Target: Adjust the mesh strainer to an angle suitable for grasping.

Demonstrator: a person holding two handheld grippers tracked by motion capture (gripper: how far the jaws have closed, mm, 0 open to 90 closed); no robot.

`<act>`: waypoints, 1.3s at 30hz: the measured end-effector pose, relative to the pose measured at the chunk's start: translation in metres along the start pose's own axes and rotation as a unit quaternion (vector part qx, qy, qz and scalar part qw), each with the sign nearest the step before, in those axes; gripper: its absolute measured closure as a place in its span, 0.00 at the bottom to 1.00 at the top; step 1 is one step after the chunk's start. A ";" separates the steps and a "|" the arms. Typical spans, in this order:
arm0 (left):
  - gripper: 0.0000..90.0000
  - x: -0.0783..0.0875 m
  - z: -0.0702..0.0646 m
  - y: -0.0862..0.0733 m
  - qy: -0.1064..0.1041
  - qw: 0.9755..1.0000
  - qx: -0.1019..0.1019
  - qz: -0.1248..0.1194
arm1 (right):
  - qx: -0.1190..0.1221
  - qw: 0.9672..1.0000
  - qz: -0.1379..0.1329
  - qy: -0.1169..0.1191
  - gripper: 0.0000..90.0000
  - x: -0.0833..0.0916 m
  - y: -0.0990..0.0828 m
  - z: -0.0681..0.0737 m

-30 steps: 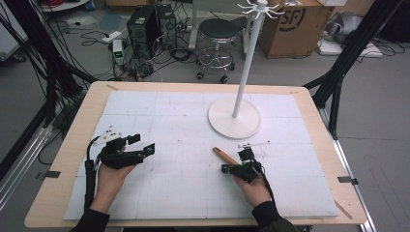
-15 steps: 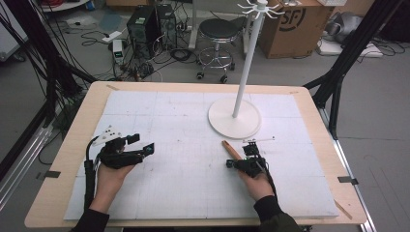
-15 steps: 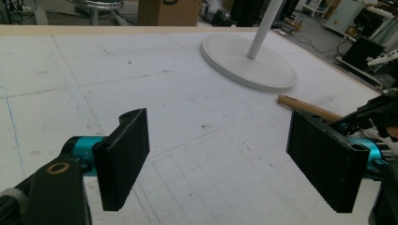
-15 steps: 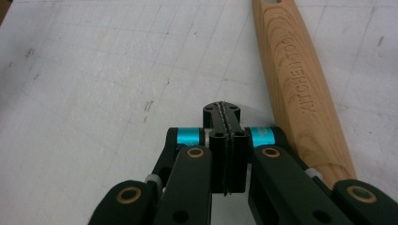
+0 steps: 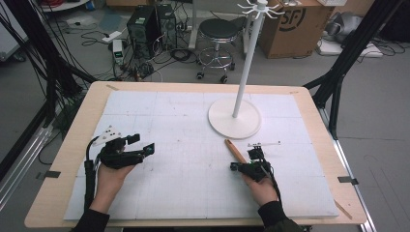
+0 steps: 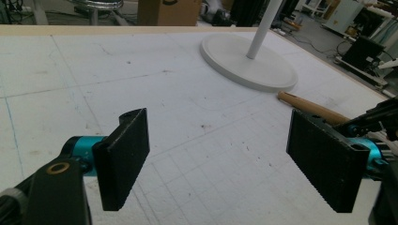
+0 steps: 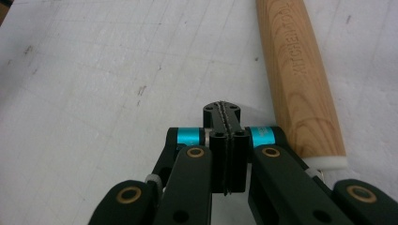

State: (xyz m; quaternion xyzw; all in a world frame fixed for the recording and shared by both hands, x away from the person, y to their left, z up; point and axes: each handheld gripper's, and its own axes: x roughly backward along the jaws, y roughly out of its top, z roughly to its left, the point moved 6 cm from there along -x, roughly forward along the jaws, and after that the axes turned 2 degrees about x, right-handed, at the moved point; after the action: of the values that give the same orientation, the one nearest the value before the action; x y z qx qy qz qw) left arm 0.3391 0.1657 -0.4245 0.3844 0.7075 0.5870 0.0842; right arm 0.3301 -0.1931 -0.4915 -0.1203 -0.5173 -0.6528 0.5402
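A wooden handle (image 5: 235, 150) lies flat on the white mat (image 5: 183, 193), right of centre, slanting from near right to far left and ending just short of the round base of the white stand (image 5: 234, 117). The right gripper (image 7: 224, 117) sits just beside it on its near-right side, jaws pressed fully together with nothing between them; in the right gripper view the handle (image 7: 298, 75) runs alongside, and whether they touch is unclear. The right hand (image 5: 261, 186) rests low on the mat, forearm coming in from the near edge. Well apart to the left, the left gripper (image 5: 145, 151) points right toward the handle, jaws wide and empty, and nothing lies between.
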 end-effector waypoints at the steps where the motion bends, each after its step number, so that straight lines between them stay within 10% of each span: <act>1: 0.25 0.000 0.000 0.000 -0.001 1.000 0.001 0.000 | 0.000 1.000 0.000 -0.001 1.00 0.001 -0.001 -0.001; 39: 0.25 -0.003 -0.002 -0.002 -0.005 1.000 -0.003 0.008 | -0.025 0.999 -0.019 -0.022 1.00 0.041 -0.019 -0.046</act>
State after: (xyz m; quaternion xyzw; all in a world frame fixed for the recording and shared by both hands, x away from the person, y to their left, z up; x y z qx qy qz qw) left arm 0.3392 0.1625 -0.4272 0.3926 0.7021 0.5881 0.0842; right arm 0.3169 -0.2562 -0.4919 -0.1384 -0.5146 -0.6728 0.5132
